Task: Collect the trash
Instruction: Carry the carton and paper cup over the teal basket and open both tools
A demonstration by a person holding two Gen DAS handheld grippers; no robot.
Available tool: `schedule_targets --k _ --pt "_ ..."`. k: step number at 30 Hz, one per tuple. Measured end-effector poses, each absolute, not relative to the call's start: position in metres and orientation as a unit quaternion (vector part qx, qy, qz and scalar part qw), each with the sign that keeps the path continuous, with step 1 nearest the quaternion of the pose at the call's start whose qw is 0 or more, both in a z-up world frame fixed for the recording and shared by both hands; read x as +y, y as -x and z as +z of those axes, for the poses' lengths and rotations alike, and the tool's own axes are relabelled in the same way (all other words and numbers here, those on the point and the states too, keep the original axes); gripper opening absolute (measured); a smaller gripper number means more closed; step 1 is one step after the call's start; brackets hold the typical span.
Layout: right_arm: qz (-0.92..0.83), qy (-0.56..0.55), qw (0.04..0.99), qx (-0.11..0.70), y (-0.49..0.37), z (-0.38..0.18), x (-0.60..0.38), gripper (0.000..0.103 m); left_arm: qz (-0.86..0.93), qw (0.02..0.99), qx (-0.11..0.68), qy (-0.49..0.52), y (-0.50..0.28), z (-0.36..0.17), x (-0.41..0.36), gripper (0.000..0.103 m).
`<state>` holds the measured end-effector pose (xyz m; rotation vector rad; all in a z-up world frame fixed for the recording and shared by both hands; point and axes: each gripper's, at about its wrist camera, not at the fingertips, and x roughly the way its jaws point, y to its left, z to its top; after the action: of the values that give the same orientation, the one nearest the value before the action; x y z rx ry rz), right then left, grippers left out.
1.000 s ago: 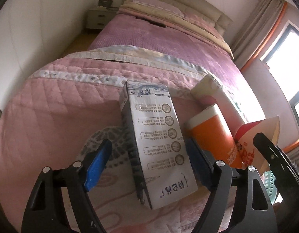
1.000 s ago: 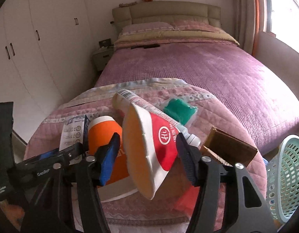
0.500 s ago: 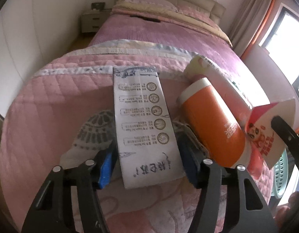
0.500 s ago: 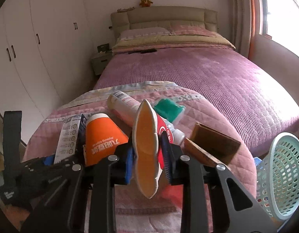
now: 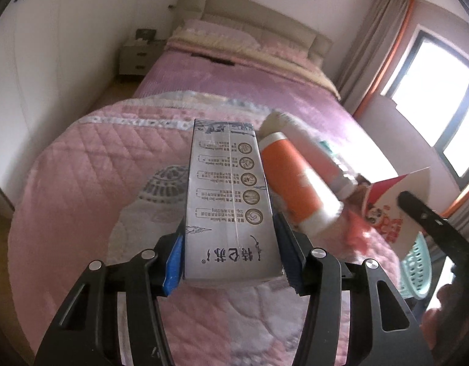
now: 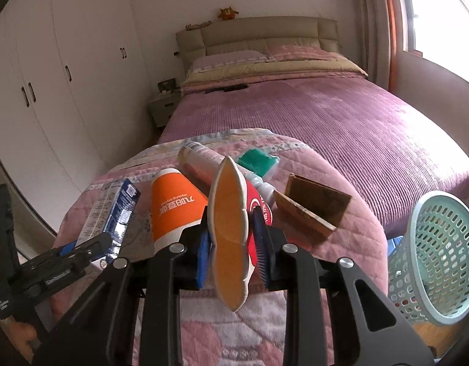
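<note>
Left wrist: my left hand-held gripper (image 5: 231,259) pinches the carton (image 5: 230,210).
Right hand-held gripper (image 6: 231,250) squeezes a flattened cup (image 6: 230,231) above the bed (image 6: 341,128).

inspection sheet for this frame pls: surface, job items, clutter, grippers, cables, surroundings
Surface: pink quilted blanket across the foot of a purple bed.
Job's things: grey carton and flattened red-and-white paper box, both gripped; orange cup, white tube, green packet and brown cardboard box lying on the blanket; mint basket beside the bed's right corner.
Clutter: nothing seen beyond the trash.
Grippers: left gripper shut on the carton's sides; right gripper shut on the paper box.
Cables: nothing seen.
Surroundings: white wardrobe, nightstand, headboard, window.
</note>
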<state>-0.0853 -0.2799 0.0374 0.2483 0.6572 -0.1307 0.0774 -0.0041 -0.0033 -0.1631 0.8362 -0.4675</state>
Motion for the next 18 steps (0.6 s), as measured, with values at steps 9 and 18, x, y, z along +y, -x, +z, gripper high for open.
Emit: schedule_targets --k 9,18 --pt "-0.093 -0.139 0.944 0.286 0.130 0.060 -0.311 0.023 -0.295 0.889 0.346 0.057 -0.034 0.044 -0.044 0.052" --pt "-0.152 -0.158 0.939 0.264 0.174 0.064 -0.364 0.023 -0.371 0.866 0.336 0.006 -0.001 0.052 -0.135 0.052"
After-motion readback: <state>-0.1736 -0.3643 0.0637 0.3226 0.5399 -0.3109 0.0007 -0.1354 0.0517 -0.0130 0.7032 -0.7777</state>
